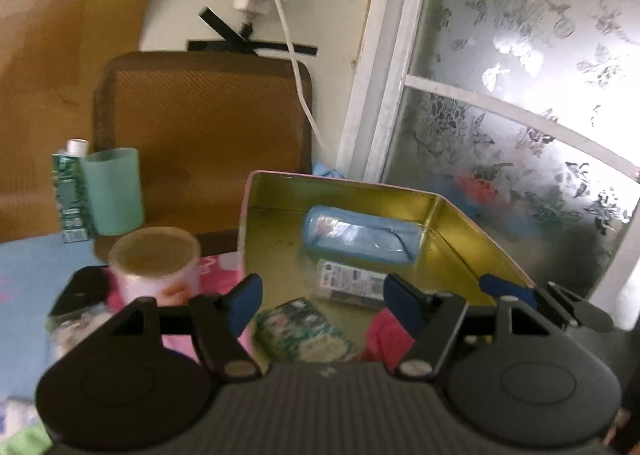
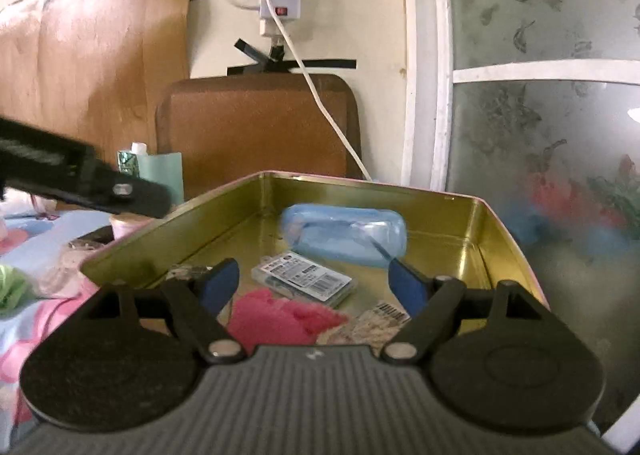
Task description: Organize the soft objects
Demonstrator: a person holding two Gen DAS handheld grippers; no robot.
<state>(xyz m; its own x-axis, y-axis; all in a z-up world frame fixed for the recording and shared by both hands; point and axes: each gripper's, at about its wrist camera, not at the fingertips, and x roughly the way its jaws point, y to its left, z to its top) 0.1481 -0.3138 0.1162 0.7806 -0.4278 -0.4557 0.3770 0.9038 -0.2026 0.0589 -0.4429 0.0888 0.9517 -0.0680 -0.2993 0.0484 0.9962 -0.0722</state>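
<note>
Both my left tongs and right tongs hang open and empty over the tin, where the pink cloth near me looks light and floppy, best pinched at a raised fold.

Tin stands open-topped; pouch blocks its far end, pink cloth the near edge, the middle floor partly bare.

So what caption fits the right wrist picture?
Open right gripper above a gold tin holding a blue pouch and pink cloth.
</note>
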